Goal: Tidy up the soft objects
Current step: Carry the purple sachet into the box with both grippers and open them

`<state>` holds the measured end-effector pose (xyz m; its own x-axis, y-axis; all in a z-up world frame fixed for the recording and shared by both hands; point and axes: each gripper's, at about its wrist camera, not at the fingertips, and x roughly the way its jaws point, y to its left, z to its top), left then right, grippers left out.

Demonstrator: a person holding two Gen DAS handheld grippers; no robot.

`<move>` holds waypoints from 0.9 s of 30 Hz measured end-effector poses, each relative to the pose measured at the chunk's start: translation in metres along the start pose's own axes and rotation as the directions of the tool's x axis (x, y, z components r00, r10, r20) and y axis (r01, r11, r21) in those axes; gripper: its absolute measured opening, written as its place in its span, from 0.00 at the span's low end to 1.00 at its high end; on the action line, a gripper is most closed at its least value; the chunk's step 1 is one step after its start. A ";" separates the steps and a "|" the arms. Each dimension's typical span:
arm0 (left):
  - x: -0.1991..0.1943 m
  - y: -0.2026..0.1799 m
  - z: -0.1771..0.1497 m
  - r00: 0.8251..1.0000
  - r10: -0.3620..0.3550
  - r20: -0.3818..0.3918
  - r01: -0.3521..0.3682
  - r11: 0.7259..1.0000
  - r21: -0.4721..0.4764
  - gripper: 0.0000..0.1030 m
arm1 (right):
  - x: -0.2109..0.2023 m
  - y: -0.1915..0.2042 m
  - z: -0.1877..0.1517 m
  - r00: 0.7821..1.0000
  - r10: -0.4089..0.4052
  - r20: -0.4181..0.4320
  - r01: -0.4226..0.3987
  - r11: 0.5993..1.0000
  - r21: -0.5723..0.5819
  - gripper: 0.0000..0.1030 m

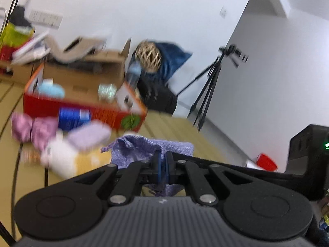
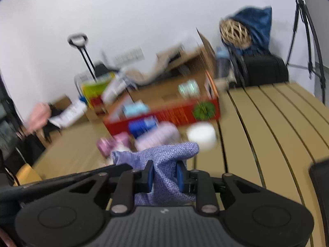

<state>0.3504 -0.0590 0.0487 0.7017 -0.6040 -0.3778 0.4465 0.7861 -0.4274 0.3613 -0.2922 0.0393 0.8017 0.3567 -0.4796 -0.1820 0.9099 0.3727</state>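
Observation:
A lilac woven drawstring pouch (image 1: pixel 144 150) is held up off the slatted table by both grippers. My left gripper (image 1: pixel 163 160) is shut on a thin edge of it, blue pads nearly touching. My right gripper (image 2: pixel 164 175) is shut on a thicker fold of the same pouch (image 2: pixel 164 156). Behind it, blurred, lie pink soft items (image 1: pixel 33 128), a lavender padded piece (image 1: pixel 88 134), a white soft lump (image 1: pixel 59 156) and a blue packet (image 1: pixel 72 116).
A red cardboard box (image 1: pixel 86 109) with small items inside stands behind the soft things, brown cartons (image 1: pixel 98 65) beyond it. A wicker ball (image 1: pixel 149 56), blue bag and black case sit at the wall. A tripod (image 1: pixel 207 90) stands right. The tan slatted table (image 2: pixel 267 123) stretches to the right.

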 end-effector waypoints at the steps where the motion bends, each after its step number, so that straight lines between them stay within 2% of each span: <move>1: 0.002 0.002 0.013 1.000 0.006 0.015 -0.006 1.000 0.010 0.05 | 0.003 0.000 0.012 1.000 0.018 0.021 -0.018 1.000 0.008 0.21; 4: 0.020 0.010 0.058 0.998 0.047 0.035 -0.048 0.998 0.028 0.05 | 0.028 0.003 0.057 0.997 0.046 0.055 -0.046 0.999 0.007 0.21; 8: 0.062 0.047 0.126 0.994 0.105 0.043 -0.106 0.994 0.038 0.05 | 0.096 0.008 0.125 0.994 0.078 0.078 -0.078 0.997 -0.007 0.21; 11: 0.114 0.099 0.171 0.989 0.149 -0.027 -0.149 0.989 -0.016 0.05 | 0.174 0.009 0.166 0.998 0.056 0.042 -0.055 0.998 -0.007 0.21; 14: 0.169 0.154 0.199 0.970 0.222 -0.099 -0.229 0.971 -0.063 0.05 | 0.255 0.011 0.192 1.000 0.019 -0.019 -0.019 1.000 -0.008 0.21; 16: 0.199 0.188 0.210 0.945 0.295 -0.138 -0.309 0.947 -0.090 0.05 | 0.303 0.012 0.200 0.998 -0.007 -0.066 0.007 1.000 -0.006 0.21; 19: 0.235 0.227 0.210 0.912 0.349 -0.215 -0.375 0.922 -0.098 0.06 | 0.362 0.014 0.201 0.988 -0.076 -0.136 0.077 0.997 -0.002 0.21; 22: 0.253 0.244 0.202 0.877 0.408 -0.255 -0.437 0.897 -0.068 0.06 | 0.397 0.011 0.193 0.973 -0.127 -0.191 0.130 0.991 0.006 0.21; 24: 0.254 0.249 0.198 0.860 0.445 -0.251 -0.469 0.882 -0.041 0.10 | 0.410 0.004 0.184 0.965 -0.135 -0.225 0.144 0.989 0.024 0.22; 25: 0.252 0.249 0.196 0.854 0.464 -0.236 -0.481 0.877 -0.019 0.14 | 0.416 0.000 0.179 0.959 -0.118 -0.257 0.131 0.991 0.034 0.23; 27: 0.247 0.245 0.193 0.856 0.473 -0.211 -0.481 0.877 0.012 0.40 | 0.424 -0.009 0.173 0.953 -0.042 -0.299 0.068 0.994 0.080 0.33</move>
<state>0.7404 0.0097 0.0090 0.6940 -0.1730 -0.6989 0.0605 0.9813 -0.1828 0.8015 -0.1853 -0.0298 0.6018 0.3654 -0.7101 -0.0807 0.9125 0.4011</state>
